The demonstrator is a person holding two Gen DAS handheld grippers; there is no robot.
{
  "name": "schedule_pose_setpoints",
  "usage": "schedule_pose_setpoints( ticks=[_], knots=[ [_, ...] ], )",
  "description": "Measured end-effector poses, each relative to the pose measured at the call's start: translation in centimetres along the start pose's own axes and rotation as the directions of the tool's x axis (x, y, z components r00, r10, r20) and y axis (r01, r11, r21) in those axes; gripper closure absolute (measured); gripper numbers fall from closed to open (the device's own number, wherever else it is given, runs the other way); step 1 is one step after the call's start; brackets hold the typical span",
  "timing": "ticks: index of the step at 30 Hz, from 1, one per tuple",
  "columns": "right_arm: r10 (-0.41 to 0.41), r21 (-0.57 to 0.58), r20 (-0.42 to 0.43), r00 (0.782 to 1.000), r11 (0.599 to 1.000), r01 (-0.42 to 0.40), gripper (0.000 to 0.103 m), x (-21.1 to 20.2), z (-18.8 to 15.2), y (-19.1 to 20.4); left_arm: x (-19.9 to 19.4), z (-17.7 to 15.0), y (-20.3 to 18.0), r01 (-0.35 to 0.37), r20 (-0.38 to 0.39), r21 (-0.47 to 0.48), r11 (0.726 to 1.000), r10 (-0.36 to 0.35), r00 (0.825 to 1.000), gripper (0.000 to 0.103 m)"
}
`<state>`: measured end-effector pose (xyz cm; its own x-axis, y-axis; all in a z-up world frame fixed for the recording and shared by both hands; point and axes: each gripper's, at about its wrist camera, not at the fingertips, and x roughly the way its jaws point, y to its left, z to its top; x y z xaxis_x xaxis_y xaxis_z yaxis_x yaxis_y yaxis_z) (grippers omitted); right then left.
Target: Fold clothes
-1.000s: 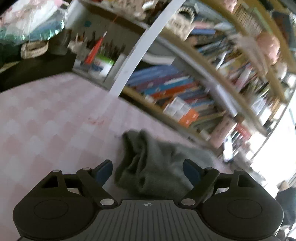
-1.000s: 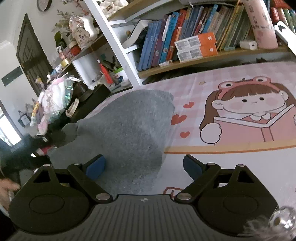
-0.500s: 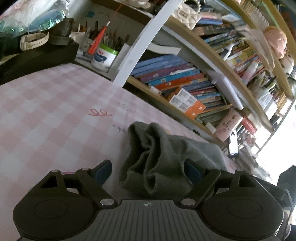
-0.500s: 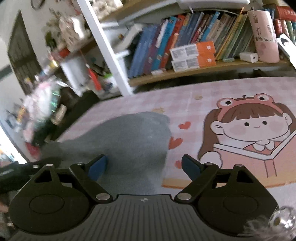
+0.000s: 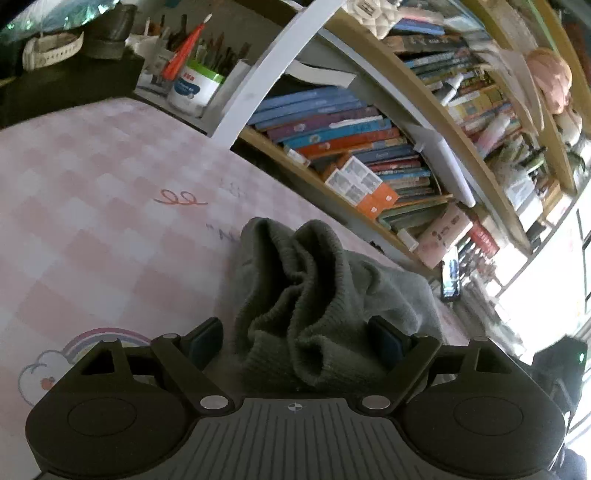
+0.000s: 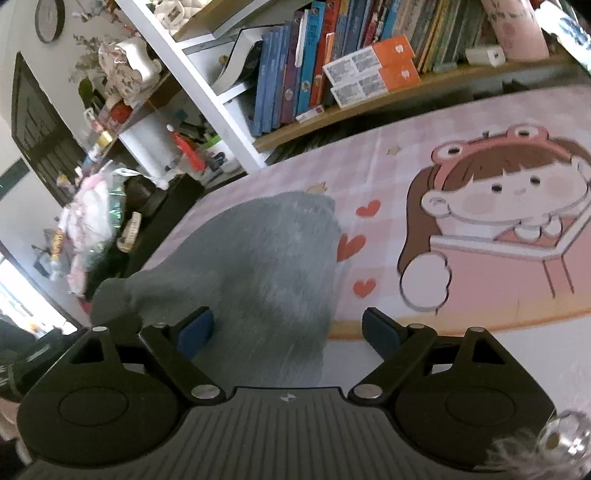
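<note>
One garment: a grey knit sweater [image 5: 317,295], lying on the pink checked sheet [image 5: 92,206]. Left wrist view shows its bunched ribbed end piled up between the fingers; right wrist view shows the same sweater [image 6: 266,266] spread flatter, running away toward the sheet's far edge.

Two grippers. Left gripper [image 5: 297,338]: jaws wide apart, crumpled knit between them; the right-hand pad looks to be brushing the cloth, but contact is hard to confirm, and there is no squeeze on it. Right gripper [image 6: 286,326]: jaws wide, having eased in slightly; sweater edge lies between them, pads clear of it.

Surface: sheet printed with a cartoon girl in a frog hat reading a book [image 6: 491,225], three red hearts [image 6: 354,247], and a rainbow over a cloud [image 5: 70,354].

Room: wooden bookshelf with white uprights [image 6: 369,103], rows of books, two orange-and-white boxes [image 6: 373,74], a white-and-green tub of pens [image 5: 195,88], a round wall clock [image 6: 50,18]. Print on spines and boxes is too small to read.
</note>
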<state>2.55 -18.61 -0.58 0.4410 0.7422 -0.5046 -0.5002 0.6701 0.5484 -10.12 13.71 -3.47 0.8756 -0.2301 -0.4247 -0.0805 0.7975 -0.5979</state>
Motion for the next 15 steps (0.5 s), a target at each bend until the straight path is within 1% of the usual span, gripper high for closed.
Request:
schedule_pose_setpoints(
  ticks=[1, 2, 3, 5, 6, 8, 10, 11, 13, 15],
  knots=[
    [0.009, 0.005, -0.006, 1.000, 1.000, -0.009, 0.019, -0.1, -0.1, 0.1, 0.2, 0.0, -0.2, 0.014, -0.010, -0.001, 1.000, -0.014, 1.000, 0.016],
    [0.019, 0.009, -0.014, 1.000, 1.000, -0.019, 0.025, -0.1, -0.2, 0.1, 0.4, -0.1, -0.4, 0.026, -0.022, 0.004, 1.000, -0.026, 0.999, 0.016],
    [0.029, 0.014, -0.021, 0.999, 0.999, -0.029, 0.034, -0.2, -0.3, 0.2, 0.5, -0.2, -0.8, 0.027, -0.027, 0.015, 1.000, -0.027, 0.999, 0.016],
    [0.055, 0.017, -0.029, 0.998, 0.998, -0.054, 0.046, -0.3, -0.5, 0.4, 0.7, -0.4, -1.5, 0.020, -0.030, 0.041, 0.999, -0.019, 0.999, 0.017],
    [0.056, 0.005, -0.023, 0.998, 0.998, -0.056, 0.053, -0.5, -0.4, 0.5, 0.7, -0.5, -1.8, 0.022, -0.029, 0.050, 0.999, -0.021, 0.999, 0.019],
    [0.047, -0.042, -0.003, 0.999, 0.998, -0.047, 0.062, -1.1, -0.4, 1.0, 0.5, -0.9, -2.4, 0.044, -0.022, 0.058, 0.997, -0.043, 0.999, 0.034],
    [0.008, -0.102, 0.029, 1.000, 0.995, -0.005, 0.065, -1.9, -0.4, 1.5, 0.4, -1.2, -3.1, 0.069, -0.018, 0.064, 0.996, -0.068, 0.998, 0.045],
    [-0.013, -0.128, 0.046, 0.999, 0.992, 0.019, 0.066, -2.4, -0.4, 1.7, 0.5, -1.4, -3.5, 0.087, -0.024, 0.067, 0.994, -0.085, 0.996, 0.047],
    [-0.049, -0.165, 0.075, 0.996, 0.984, 0.061, 0.066, -3.5, -0.6, 1.7, 0.8, -2.0, -4.6, 0.117, -0.042, 0.085, 0.989, -0.113, 0.993, 0.049],
    [-0.079, -0.177, 0.093, 0.993, 0.980, 0.094, 0.066, -4.6, -0.7, 1.1, 1.3, -2.4, -5.8, 0.140, -0.062, 0.113, 0.984, -0.133, 0.989, 0.049]
  ],
)
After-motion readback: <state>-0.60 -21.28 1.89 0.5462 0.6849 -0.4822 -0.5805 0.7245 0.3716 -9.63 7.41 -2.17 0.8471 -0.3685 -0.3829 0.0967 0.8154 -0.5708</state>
